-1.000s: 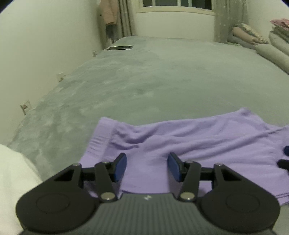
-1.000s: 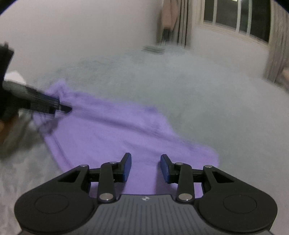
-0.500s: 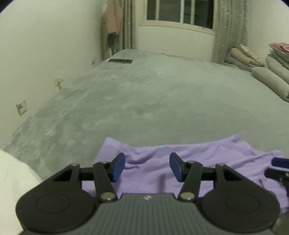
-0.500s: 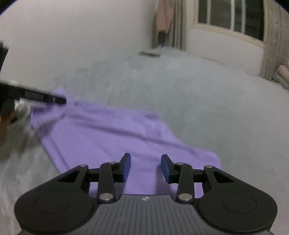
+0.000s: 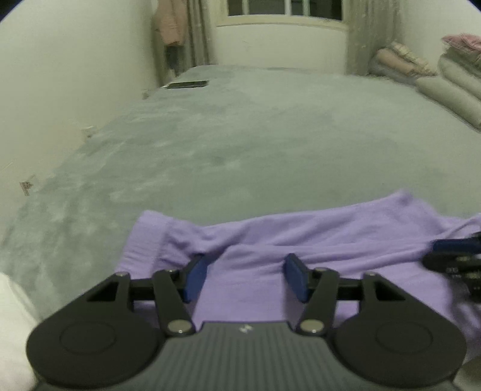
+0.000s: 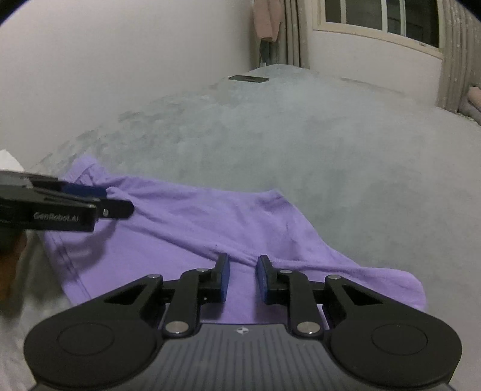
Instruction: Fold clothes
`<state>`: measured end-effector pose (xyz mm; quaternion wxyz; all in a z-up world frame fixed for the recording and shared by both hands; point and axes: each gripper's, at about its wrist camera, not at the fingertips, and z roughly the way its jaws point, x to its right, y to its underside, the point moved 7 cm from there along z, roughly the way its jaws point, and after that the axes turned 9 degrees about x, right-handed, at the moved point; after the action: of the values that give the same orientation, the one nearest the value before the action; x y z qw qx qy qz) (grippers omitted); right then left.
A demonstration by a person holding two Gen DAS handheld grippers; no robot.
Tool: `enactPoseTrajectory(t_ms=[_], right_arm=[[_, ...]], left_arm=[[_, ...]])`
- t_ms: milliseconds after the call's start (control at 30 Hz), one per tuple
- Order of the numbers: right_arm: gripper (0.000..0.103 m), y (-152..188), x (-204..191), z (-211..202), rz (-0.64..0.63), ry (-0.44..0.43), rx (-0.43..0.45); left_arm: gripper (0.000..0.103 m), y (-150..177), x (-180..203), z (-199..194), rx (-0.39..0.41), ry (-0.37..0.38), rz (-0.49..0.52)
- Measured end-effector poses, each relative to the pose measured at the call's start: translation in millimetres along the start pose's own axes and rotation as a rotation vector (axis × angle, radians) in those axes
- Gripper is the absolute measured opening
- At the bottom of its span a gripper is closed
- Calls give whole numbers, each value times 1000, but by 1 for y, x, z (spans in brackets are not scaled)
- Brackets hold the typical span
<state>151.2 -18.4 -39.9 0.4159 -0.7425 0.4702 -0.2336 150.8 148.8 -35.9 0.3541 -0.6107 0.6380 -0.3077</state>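
**Grippers poised over a purple garment**

Left gripper (image 5: 245, 278) is held spread over the purple garment (image 5: 315, 240), its jaws having just been opening, nothing pinched. The right gripper (image 6: 243, 278) has just been narrowing around a raised crease, probably to lift it for a fold; contact cannot be told. The garment is laid flat on the grey bed cover (image 5: 255, 135), rumpled by 2 long wrinkles.

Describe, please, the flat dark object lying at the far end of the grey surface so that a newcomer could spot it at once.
Start from the window at the far end of the room and drop down to the wide grey surface. At its far left corner, near the pink garment hanging by the wall, lies a flat dark object. It is the only thin, dark, hard-edged thing there; the purple garment lies near the grippers.
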Motion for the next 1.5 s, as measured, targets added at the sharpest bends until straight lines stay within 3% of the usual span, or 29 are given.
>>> enactPoseTrajectory(t_ms=[167,233,300,367,467,733,900,1067,1267,1400,1500], right_arm=[[19,-1,5,-10,-25,-5,4],[20,-4,9,-17,-23,39,57],[20,-9,8,-24,-21,35,105],[20,-5,3,-19,-31,11,83],[20,8,1,-8,-41,14,39],[20,16,13,-38,-5,-39,-39],[20,28,11,-59,-2,-25,-94],[21,42,2,-81,-40,-3,-133],[21,51,18,-108,26,-35,-166],[23,62,21,-120,26,-50,-179],[30,61,17,-128,-4,-81,-184]], left_arm=[[59,-2,4,-5,8,-9,12],[58,-5,8,-12,36,-10,35],[58,-8,18,-20,76,24,54],[58,-8,29,-25,90,75,48],[58,8,49,-14,10,140,37],[62,9,39,-9,5,110,32],[62,7,35,-7,1,104,24],[62,4,19,-4,6,60,8],[63,3,1,-3,0,-1,11],[63,4,-13,-6,-7,0,-38],[61,2,-9,-14,5,-19,-9]])
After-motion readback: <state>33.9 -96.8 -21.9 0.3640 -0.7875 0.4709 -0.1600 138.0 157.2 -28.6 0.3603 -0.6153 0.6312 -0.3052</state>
